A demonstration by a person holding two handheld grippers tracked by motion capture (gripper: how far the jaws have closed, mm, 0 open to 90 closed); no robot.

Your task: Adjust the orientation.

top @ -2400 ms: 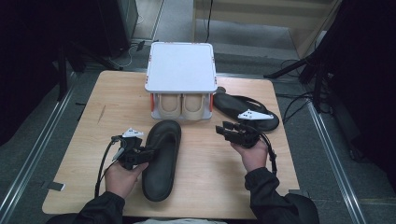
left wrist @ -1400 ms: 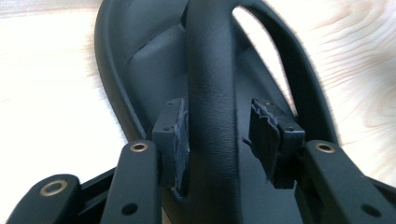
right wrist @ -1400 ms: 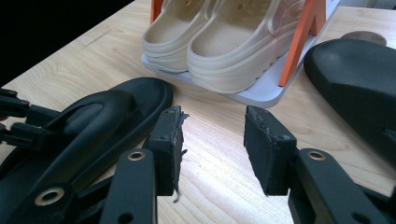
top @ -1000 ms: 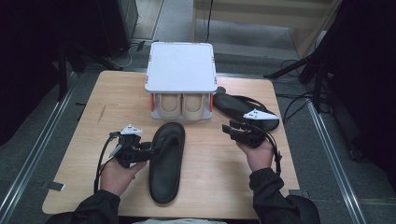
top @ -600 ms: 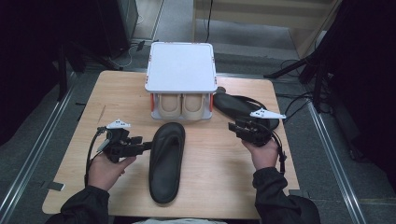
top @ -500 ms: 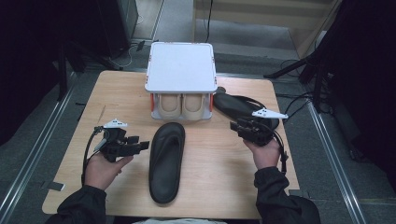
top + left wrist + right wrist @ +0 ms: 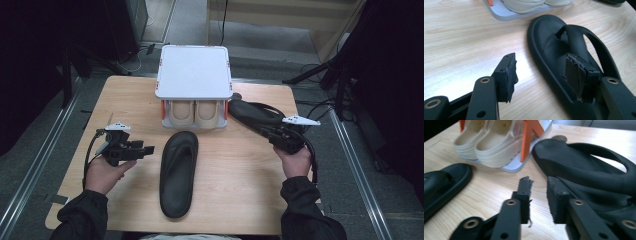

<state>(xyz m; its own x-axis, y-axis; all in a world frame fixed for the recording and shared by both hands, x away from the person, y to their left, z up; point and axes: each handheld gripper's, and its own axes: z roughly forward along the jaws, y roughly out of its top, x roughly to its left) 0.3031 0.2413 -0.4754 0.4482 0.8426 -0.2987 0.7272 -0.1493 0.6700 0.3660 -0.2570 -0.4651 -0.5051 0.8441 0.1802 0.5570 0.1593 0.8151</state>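
A black flip-flop (image 7: 179,172) lies flat and lengthwise in the middle of the wooden table (image 7: 240,190). My left gripper (image 7: 150,149) hovers just left of it, apart from it. In the left gripper view its jaws (image 7: 540,58) stand wide and have just been opening, with nothing between them; the flip-flop (image 7: 549,45) lies past the right-hand jaw. A second black flip-flop (image 7: 255,112) rests to the right of the shoe rack. My right gripper (image 7: 263,131) points at its near edge. Its jaws (image 7: 538,181) have just been closing to a narrow gap with bare wood between them, beside that flip-flop (image 7: 584,162).
A white shoe rack (image 7: 194,72) with orange posts (image 7: 529,137) stands at the back middle of the table. A pair of beige shoes (image 7: 194,112) sits on its lower shelf. Dark stands and cables surround the table on the right.
The left gripper has drawn away leftward from the middle flip-flop, which stays flat on the table. The right gripper has shifted right and back toward the second flip-flop.
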